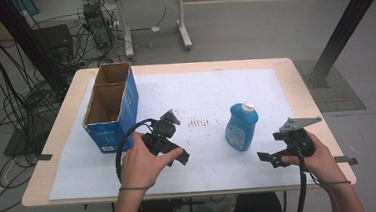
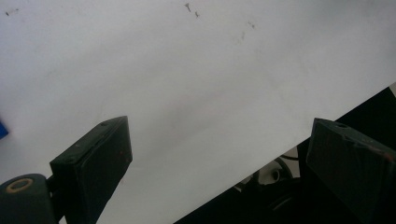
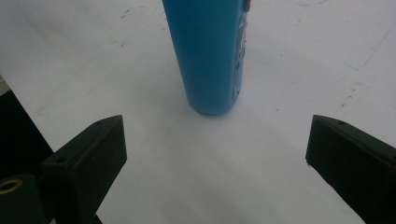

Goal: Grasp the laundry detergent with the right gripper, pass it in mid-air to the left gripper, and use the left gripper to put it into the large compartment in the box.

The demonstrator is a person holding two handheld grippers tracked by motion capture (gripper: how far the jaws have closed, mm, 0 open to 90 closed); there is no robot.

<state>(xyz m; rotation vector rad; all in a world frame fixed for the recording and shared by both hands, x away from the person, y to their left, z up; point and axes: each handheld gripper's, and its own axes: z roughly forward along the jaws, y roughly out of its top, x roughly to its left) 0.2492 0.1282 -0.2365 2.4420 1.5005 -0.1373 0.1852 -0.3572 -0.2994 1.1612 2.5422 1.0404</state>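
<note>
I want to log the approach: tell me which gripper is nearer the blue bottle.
Right. The right gripper sits just beside the blue bottle, jaws open and aimed at it. The left gripper is farther off on the bottle's other side, open over bare white sheet.

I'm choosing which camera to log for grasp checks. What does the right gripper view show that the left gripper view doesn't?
Right gripper view alone: the blue bottle, standing upright ahead of the right gripper, apart from its wide-open jaws.
Left gripper view alone: the table's near edge with dark floor beyond, and faint dark specks on the sheet, past the left gripper.
Both: two open black jaws holding nothing, over the white sheet.
</note>
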